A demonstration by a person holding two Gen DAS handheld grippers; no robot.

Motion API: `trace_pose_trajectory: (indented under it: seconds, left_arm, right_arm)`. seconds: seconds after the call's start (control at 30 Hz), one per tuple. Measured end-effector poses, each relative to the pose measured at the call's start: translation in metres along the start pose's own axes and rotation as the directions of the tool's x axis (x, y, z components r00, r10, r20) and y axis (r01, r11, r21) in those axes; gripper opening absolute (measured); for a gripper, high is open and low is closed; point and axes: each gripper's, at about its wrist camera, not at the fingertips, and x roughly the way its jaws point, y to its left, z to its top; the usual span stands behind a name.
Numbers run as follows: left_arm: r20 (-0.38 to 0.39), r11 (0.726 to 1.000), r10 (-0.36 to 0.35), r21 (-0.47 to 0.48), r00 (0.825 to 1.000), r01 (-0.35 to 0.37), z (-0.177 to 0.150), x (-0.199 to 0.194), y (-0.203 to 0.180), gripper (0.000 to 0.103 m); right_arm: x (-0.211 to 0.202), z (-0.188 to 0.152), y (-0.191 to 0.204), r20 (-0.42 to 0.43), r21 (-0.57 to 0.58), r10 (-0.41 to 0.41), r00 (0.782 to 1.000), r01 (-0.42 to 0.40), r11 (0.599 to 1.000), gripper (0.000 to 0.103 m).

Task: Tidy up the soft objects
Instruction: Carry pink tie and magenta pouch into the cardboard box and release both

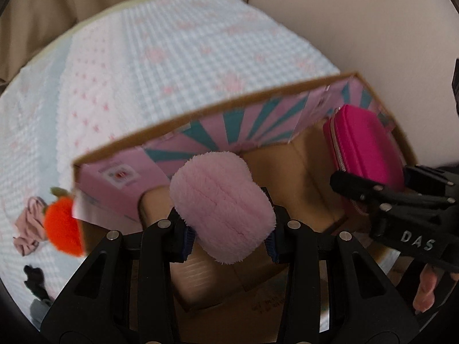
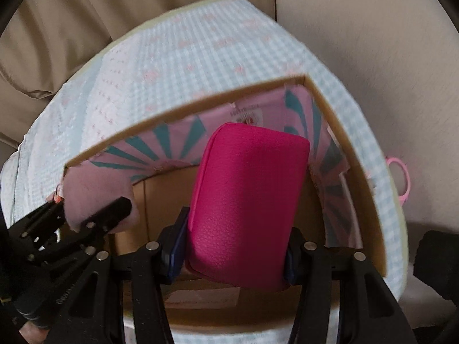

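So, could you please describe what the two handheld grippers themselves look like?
Both the left gripper and the right gripper are matte black, with angular linkage arms, silver round rivets and dark blue pads on the jaws. The right one carries white "DAS" lettering. No cables show.

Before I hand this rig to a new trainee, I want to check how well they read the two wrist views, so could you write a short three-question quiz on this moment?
1. True or false: the left gripper is shut on the fluffy pink pad.
2. What does the right gripper hold? A) an orange plush B) the magenta zip case C) nothing
3. Fill in: the orange plush lies ____ the cardboard box, on the checked blanket.

Key
1. True; its pads press both sides of the pad.
2. B; the case is held over the box's open top.
3. Outside, beside the box's left corner.
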Motion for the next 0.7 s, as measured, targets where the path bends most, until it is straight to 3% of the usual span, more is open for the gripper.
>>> trace_pose_trajectory:
  seconds: [0.13, 0.17, 0.2, 0.23, 0.27, 0.3, 0.37, 0.7]
  left_arm:
    - [-0.024, 1.000, 0.014, 0.013, 1.000, -0.014, -0.004, 0.009, -0.001, 0.038]
    - [-0.019, 1.000, 0.017, 0.020, 1.000, -0.017, -0.004, 0.008, -0.002, 0.056]
    - [-0.019, 0.999, 0.022, 0.028, 1.000, -0.021, -0.003, 0.007, -0.003, 0.082]
    - [-0.022, 0.998, 0.041, 0.045, 0.999, -0.040, -0.003, 0.005, -0.004, 0.098]
    - [-0.017, 0.996, 0.069, 0.064, 0.997, -0.068, -0.003, 0.004, -0.004, 0.103]
    - [0.004, 0.994, 0.082, 0.075, 0.997, -0.082, -0.004, 0.001, -0.004, 0.103]
    - [0.014, 0.991, 0.099, 0.094, 0.995, -0.100, -0.005, -0.001, -0.003, 0.103]
    - [0.028, 0.992, 0.085, 0.095, 0.996, -0.087, -0.014, -0.014, 0.007, 0.103]
  right_arm:
    - [0.013, 0.001, -0.003, -0.030, 0.010, 0.023, 0.999, -0.023, 1.000, 0.050]
    - [0.017, 0.002, -0.003, -0.039, 0.003, 0.028, 0.999, -0.028, 1.000, 0.051]
    - [0.018, 0.004, -0.002, -0.047, 0.004, 0.031, 0.998, -0.031, 1.000, 0.053]
    - [0.018, 0.004, -0.002, -0.040, 0.019, 0.027, 0.999, -0.027, 0.999, 0.060]
    - [0.019, 0.004, -0.006, -0.026, 0.036, 0.026, 0.999, -0.025, 0.999, 0.071]
    - [0.018, 0.005, -0.010, -0.006, 0.054, 0.041, 0.999, -0.041, 0.998, 0.101]
    - [0.019, 0.008, -0.010, 0.002, 0.068, 0.085, 0.996, -0.085, 0.994, 0.103]
    - [0.016, 0.009, 0.001, 0.019, 0.015, 0.017, 1.000, -0.018, 1.000, 0.103]
